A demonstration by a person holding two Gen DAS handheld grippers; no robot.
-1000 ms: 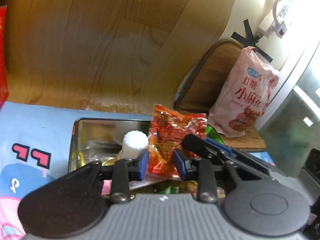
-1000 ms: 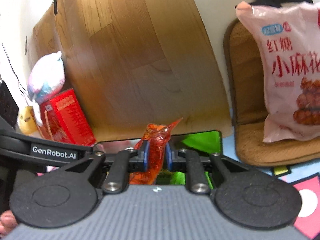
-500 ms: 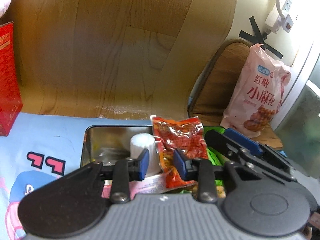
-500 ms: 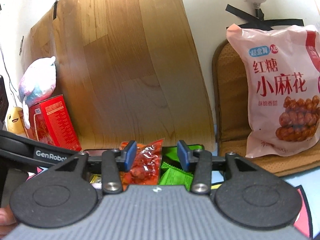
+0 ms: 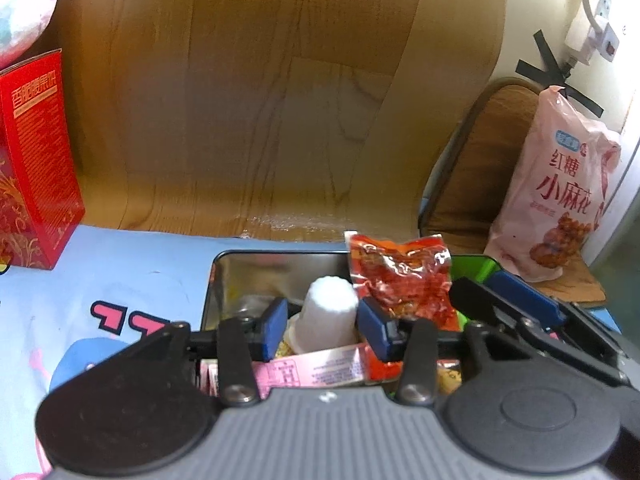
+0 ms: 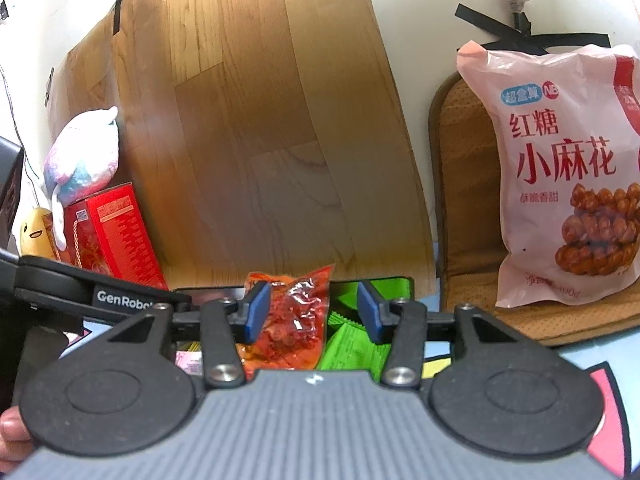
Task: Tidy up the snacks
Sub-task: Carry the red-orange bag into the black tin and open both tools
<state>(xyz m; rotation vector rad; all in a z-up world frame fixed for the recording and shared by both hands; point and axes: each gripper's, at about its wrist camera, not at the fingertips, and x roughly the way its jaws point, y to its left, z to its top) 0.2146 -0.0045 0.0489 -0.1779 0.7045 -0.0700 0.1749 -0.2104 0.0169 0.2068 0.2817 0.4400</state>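
Red foil is catching the light as we are standing a red packet [image 5: 404,280] upright in the tin [image 5: 256,260], its top edge rising above the far rim. We are holding the left gripper [image 5: 322,326] low over the tin, and its jaws are opening; a white cup [image 5: 330,316] is standing between the blue pads [image 5: 274,326], which are not pressing on it. A pink packet [image 5: 312,368] is lying flat in front of the cup. We are keeping the right gripper [image 6: 312,312] beside the left one, jaws apart, with the red packet loose between its pads [image 6: 256,316] and touching neither that we can see. Green packets [image 6: 352,344] are sitting just right of the red one in the same tin.

We are working on a pale blue printed cloth [image 5: 132,256]. A red box [image 5: 36,160] is standing at the left, with a plush toy [image 6: 84,152] leaning on top of it. A wood-grain sheet [image 5: 260,100] is curving up the wall behind the tin. At the right, a large pink bag [image 6: 568,176] of fried twists is leaning on a brown cushion [image 6: 468,200]. A fingertip [image 6: 10,436] is showing at the lower left of the right wrist view.
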